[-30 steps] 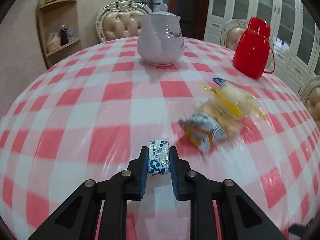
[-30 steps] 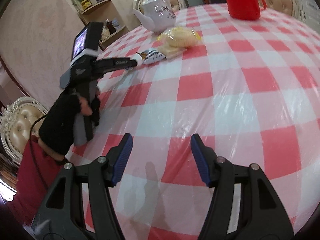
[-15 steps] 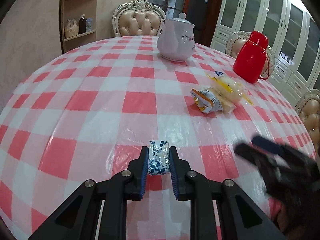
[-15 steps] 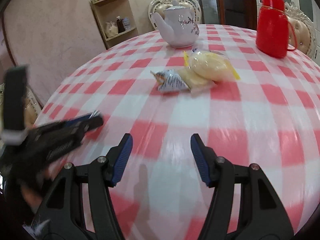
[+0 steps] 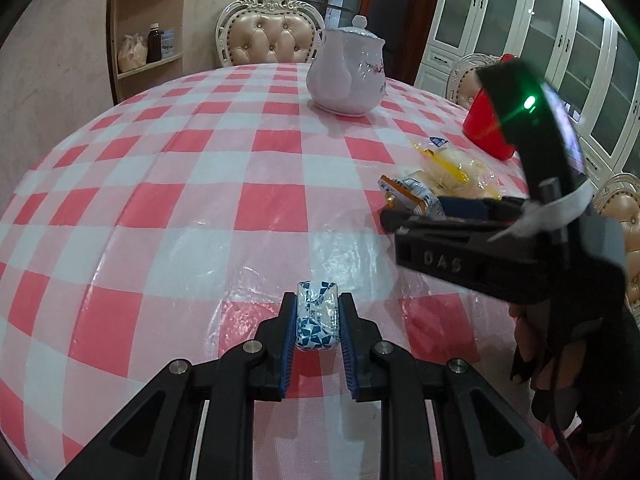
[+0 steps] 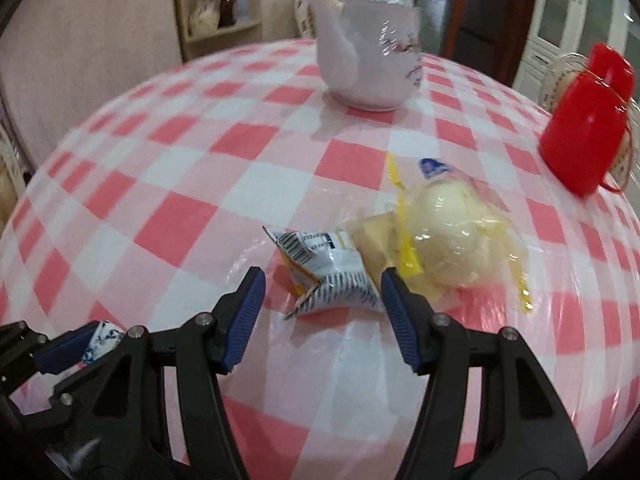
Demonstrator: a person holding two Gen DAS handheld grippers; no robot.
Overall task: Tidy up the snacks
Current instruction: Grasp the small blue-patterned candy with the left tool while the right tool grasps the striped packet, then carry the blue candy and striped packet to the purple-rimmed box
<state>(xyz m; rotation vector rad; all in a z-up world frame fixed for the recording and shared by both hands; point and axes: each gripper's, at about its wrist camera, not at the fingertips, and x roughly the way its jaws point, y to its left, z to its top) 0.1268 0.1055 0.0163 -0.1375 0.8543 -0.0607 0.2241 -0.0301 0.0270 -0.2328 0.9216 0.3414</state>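
My left gripper (image 5: 317,322) is shut on a small blue-and-white patterned snack packet (image 5: 317,320), held low over the checked tablecloth; it also shows in the right wrist view (image 6: 102,338). My right gripper (image 6: 322,300) is open, its jaws either side of a white, black and orange snack packet (image 6: 332,276) lying on the table. That packet shows in the left wrist view (image 5: 414,196). A clear yellow-trimmed bag of pale buns (image 6: 448,240) lies just right of it, touching.
A white teapot (image 5: 346,74) stands at the back middle of the round table (image 5: 180,200). A red thermos jug (image 6: 582,136) stands at the back right. Padded chairs (image 5: 272,38) ring the table. A shelf (image 5: 148,44) is on the far-left wall.
My right gripper has moved forward and right to the striped packet, now between its open jaws. My left gripper has pulled back toward the near edge, still holding its packet.
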